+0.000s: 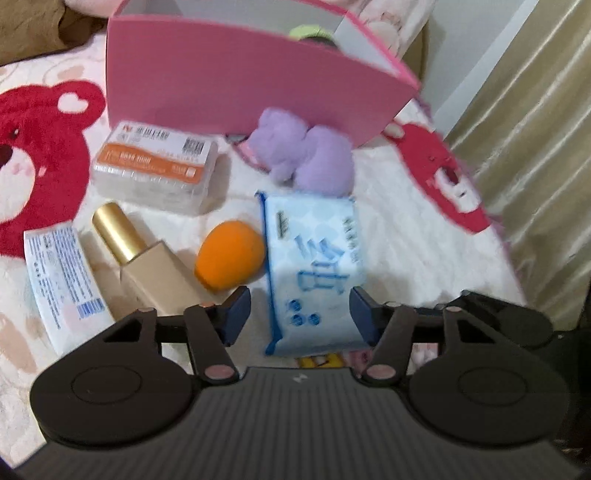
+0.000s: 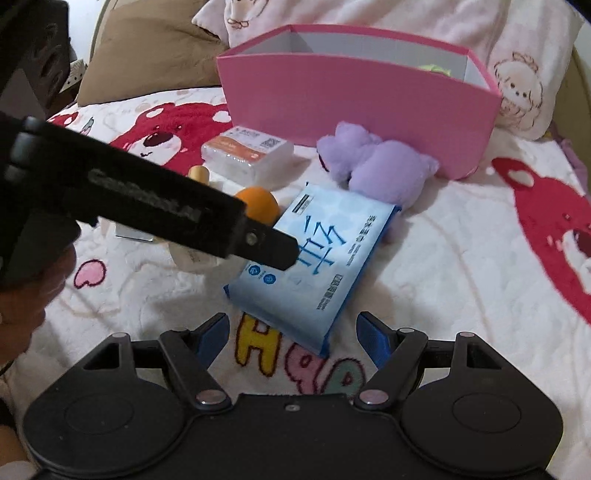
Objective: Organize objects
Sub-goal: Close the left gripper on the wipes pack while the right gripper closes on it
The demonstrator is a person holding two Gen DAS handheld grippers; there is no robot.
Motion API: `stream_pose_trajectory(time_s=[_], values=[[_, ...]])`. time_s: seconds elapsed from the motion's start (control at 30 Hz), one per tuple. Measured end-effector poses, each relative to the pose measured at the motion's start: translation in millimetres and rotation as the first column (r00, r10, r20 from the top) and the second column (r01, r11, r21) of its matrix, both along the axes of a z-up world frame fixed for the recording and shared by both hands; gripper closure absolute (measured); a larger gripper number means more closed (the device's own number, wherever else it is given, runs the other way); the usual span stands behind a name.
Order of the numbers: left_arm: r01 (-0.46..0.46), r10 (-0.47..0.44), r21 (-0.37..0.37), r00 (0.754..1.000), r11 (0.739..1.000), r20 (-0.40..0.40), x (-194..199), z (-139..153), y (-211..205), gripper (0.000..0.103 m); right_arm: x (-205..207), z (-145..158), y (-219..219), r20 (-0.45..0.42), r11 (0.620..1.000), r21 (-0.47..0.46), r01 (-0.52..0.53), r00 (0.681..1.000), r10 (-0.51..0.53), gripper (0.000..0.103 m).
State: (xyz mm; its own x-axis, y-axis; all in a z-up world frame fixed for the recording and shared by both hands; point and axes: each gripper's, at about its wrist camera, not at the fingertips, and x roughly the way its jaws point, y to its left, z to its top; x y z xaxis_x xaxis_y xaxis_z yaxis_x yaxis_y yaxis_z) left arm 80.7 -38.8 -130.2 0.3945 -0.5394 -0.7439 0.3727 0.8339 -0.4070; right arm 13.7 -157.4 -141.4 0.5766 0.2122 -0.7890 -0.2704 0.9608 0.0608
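A blue tissue pack [image 1: 314, 258] lies on the bear-print blanket, in front of a purple plush [image 1: 306, 155] and a pink box [image 1: 240, 85]. My left gripper [image 1: 301, 312] straddles the pack's near end. Its right pad is at the pack's edge, its left pad stands a little clear, so it is open. In the right wrist view my right gripper [image 2: 293, 330] is open just before the near corner of the pack [image 2: 332, 251], without touching it. One of the left gripper's fingers [image 2: 273, 247] reaches over the pack from the left.
An orange sponge [image 1: 229, 258], a gold-capped bottle [image 1: 147, 266], a white tube [image 1: 59, 277] and a clear swab box [image 1: 155, 170] lie left of the pack. Something green [image 1: 310, 33] sits inside the pink box. A curtain [image 1: 535, 129] hangs at the right, pillows [image 2: 517, 74] behind.
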Motion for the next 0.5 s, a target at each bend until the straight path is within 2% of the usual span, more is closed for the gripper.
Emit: stream_pose_trajectory(time_s=[0.17,0.2,0.3,0.4,0.5], values=[[0.018,-0.018,-0.01,1.0,1.0,0.022,-3.5,-3.9,-2.2,0.052,5.8,-4.7,-0.8,-0.011,1.0,0.006,0.016,1.0,-0.015,0.023],[0.02,-0.019,-0.031,1.0,0.999,0.01,-3.1,-5.2,-2.2,0.056,5.7,-5.3,0.0,-0.01,1.0,0.002,0.012,1.0,-0.012,0.023],[0.031,-0.034,-0.102,0.999,0.994,-0.031,-2.6,-9.5,-1.5,0.059,3.5,-5.9,3.8,0.004,1.0,-0.025,-0.003,1.0,0.004,0.023],[0.022,-0.054,-0.239,0.99,0.971,-0.128,0.5,-12.1,5.8,0.059,3.4,-2.8,5.2,0.0,0.999,-0.049,0.024,1.0,-0.024,0.018],[0.003,-0.034,-0.225,0.991,0.974,-0.131,0.0,-11.3,5.6,0.059,4.4,-2.3,5.4,-0.009,0.998,-0.059,0.024,1.0,-0.024,0.018]])
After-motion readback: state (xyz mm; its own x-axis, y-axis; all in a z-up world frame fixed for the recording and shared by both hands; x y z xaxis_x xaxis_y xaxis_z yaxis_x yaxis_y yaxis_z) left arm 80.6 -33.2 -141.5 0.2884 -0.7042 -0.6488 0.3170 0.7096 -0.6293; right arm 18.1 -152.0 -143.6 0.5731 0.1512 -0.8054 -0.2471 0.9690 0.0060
